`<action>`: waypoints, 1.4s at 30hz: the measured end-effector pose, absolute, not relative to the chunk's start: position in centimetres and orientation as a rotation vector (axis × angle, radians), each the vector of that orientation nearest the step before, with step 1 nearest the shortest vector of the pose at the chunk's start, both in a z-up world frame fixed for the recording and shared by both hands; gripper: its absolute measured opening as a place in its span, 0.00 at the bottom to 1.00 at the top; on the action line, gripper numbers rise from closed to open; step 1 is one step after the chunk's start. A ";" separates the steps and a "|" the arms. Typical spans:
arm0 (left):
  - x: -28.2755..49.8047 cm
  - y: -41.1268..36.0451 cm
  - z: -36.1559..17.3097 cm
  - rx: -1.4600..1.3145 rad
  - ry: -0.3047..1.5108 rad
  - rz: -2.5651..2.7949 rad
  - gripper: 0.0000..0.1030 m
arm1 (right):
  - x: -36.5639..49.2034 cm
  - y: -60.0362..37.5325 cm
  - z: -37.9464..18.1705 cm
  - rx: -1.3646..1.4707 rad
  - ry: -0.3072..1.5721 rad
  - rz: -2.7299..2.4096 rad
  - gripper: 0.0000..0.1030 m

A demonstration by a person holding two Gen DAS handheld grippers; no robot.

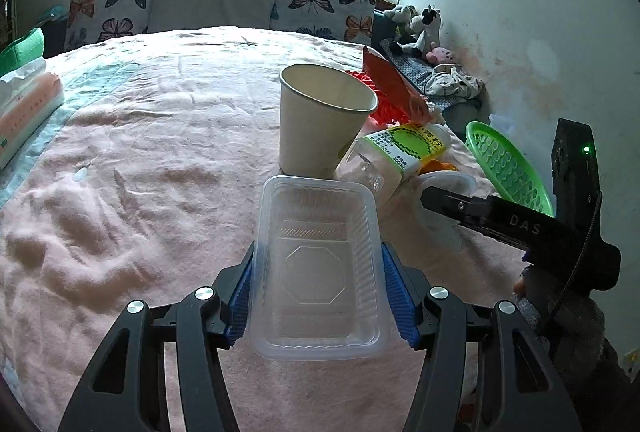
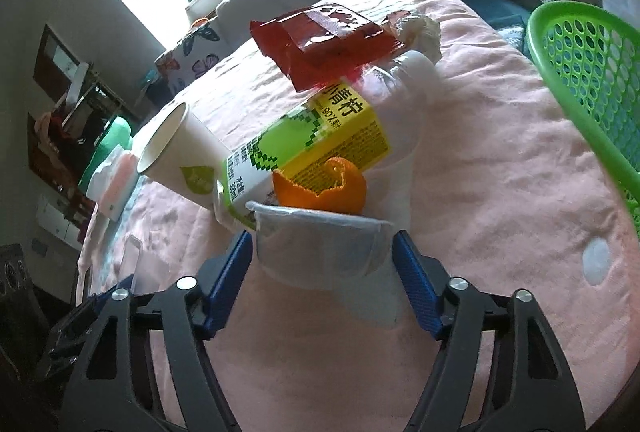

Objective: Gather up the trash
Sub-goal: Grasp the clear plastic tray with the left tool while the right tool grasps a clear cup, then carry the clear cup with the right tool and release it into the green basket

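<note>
My left gripper (image 1: 319,246) is shut on a clear plastic tray (image 1: 316,272), its blue pads pressed against the tray's two long sides. My right gripper (image 2: 322,234) stands open around a small white plastic cup (image 2: 320,248), with its pads close beside the cup's walls. An orange peel (image 2: 332,188) lies just behind that cup. A bottle with a green-yellow label (image 2: 320,144) lies on its side against a tilted paper cup (image 2: 180,156). A red wrapper (image 2: 324,40) rests on top, and a crumpled tissue (image 2: 416,28) lies beyond it.
Everything lies on a bed with a pink blanket (image 1: 140,172). A green perforated basket (image 2: 588,72) sits at the bed's right edge. A tissue pack (image 1: 24,108) lies at the left edge. Butterfly pillows (image 1: 316,8) line the headboard, and plush toys (image 1: 420,28) sit by the wall.
</note>
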State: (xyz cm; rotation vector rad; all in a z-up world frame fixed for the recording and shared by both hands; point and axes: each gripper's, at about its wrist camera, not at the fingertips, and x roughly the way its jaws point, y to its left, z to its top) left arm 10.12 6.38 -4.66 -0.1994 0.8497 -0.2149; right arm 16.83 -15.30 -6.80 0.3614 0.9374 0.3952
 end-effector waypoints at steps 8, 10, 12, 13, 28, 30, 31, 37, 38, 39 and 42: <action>10.1 6.2 -4.5 -0.198 0.847 -0.221 0.54 | 16.2 -15.4 -6.2 0.296 0.938 0.423 0.58; 10.1 6.1 -4.3 -0.199 0.842 -0.222 0.54 | 15.8 -15.5 -5.8 0.249 0.941 0.429 0.57; 10.1 5.9 -4.2 -0.198 0.839 -0.224 0.54 | 15.2 -15.6 -5.4 0.198 0.943 0.434 0.58; 10.1 5.8 -4.1 -0.196 0.838 -0.225 0.54 | 15.0 -15.7 -5.2 0.170 0.944 0.437 0.57; 10.1 4.3 -3.9 -0.185 0.841 -0.253 0.54 | 13.0 -14.7 -4.6 -0.389 1.069 0.516 0.57; 10.1 4.1 -3.9 -0.184 0.841 -0.254 0.54 | 12.9 -14.5 -4.8 -0.433 1.103 0.531 0.57; 10.0 4.1 -3.9 -0.186 0.840 -0.255 0.54 | 12.8 -14.4 -4.9 -0.455 1.111 0.539 0.57; 10.0 4.0 -4.0 -0.200 0.844 -0.261 0.54 | 12.5 -14.5 -4.1 -0.549 1.123 0.534 0.57; 10.0 4.0 -4.0 -0.201 0.844 -0.265 0.54 | 12.5 -14.7 -3.8 -0.552 1.118 0.525 0.57; 10.1 3.9 -4.0 -0.203 0.846 -0.271 0.54 | 12.5 -15.0 -3.7 -0.542 1.114 0.519 0.57; 10.3 3.4 -3.9 -0.199 0.849 -0.290 0.54 | 12.6 -16.4 -3.1 -0.467 1.098 0.489 0.57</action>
